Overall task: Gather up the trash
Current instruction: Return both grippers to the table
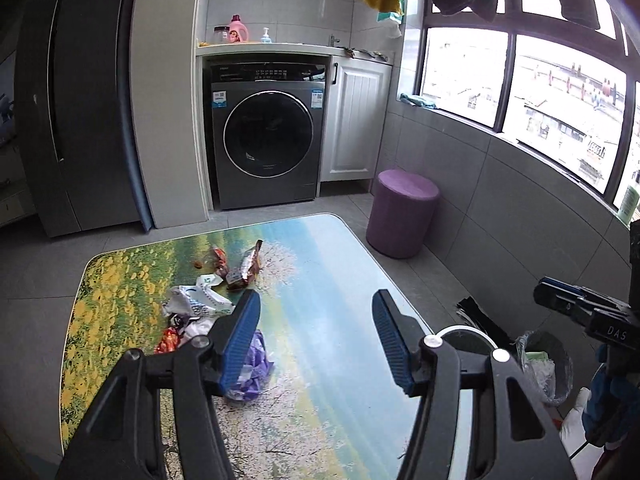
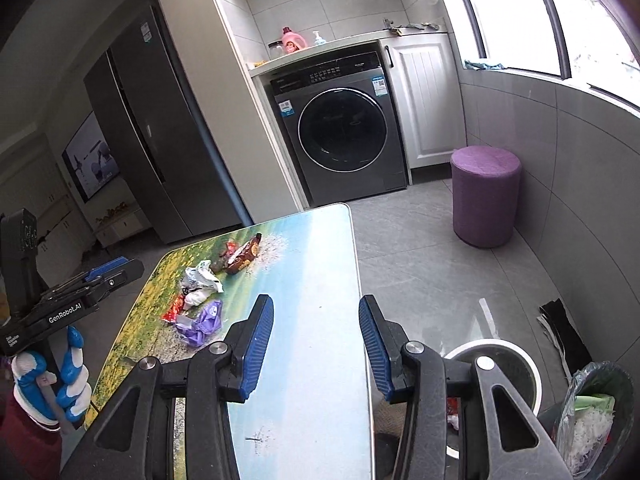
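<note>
Both grippers hang above the table (image 1: 328, 248) with jaws apart and nothing between them: the left gripper (image 1: 316, 338) near the wrappers (image 1: 200, 304), the right gripper (image 2: 316, 346) over bare tabletop. The wrappers lie heaped on the table's left half (a purple one (image 2: 206, 322) nearest). Two bins (image 2: 600, 412) stand on the floor at right.
</note>
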Available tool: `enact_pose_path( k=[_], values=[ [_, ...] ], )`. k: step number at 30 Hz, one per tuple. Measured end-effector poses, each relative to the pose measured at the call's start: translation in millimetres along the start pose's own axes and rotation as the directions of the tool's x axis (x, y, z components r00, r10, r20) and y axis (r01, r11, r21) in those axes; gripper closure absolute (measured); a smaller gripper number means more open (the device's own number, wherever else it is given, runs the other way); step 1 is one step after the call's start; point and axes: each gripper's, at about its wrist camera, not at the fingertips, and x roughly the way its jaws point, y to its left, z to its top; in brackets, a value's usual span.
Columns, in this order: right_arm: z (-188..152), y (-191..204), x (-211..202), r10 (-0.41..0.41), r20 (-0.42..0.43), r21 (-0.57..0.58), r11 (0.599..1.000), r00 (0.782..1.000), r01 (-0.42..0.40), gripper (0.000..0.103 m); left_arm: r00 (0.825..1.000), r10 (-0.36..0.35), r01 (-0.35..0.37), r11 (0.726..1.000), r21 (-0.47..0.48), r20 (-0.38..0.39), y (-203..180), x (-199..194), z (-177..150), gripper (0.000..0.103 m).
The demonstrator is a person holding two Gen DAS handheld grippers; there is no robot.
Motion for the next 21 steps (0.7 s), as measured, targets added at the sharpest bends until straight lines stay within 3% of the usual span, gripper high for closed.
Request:
enact_pose_path(
  k=[7,11,16,21],
  values=[
    [10.8,50.3,37.9,0.076,-0.043,-0.082,0.993,0.996,-0.079,0.061,0.991,0.129,-0.131,0.987,-0.097,-0.028,88.8,-1.0,-14.4,0.047],
    [14.2,77.3,73.3,0.118,-0.089,-0.107,0.986,0.989,-0.127,0.061,0.984,0.165,-0.172,0.975,-0.138,-0.065,124.1,11.1,-26.0,0.047],
    [15.0,107.4,127.6,0.163,-0.165,-0.135,0.973,0.973,-0.186,0.061,0.976,0.164,-0.184,0.972,-0.143,-0.141,153.1,44.0,-43.9,0.047],
    [11.7,131.5,190.4,0.204,-0.250,-0.145,0.959,0.946,-0.245,0.061,0.970,0.126,-0.152,0.981,-0.117,-0.205,164.6,81.5,-59.5,0.047]
  ],
)
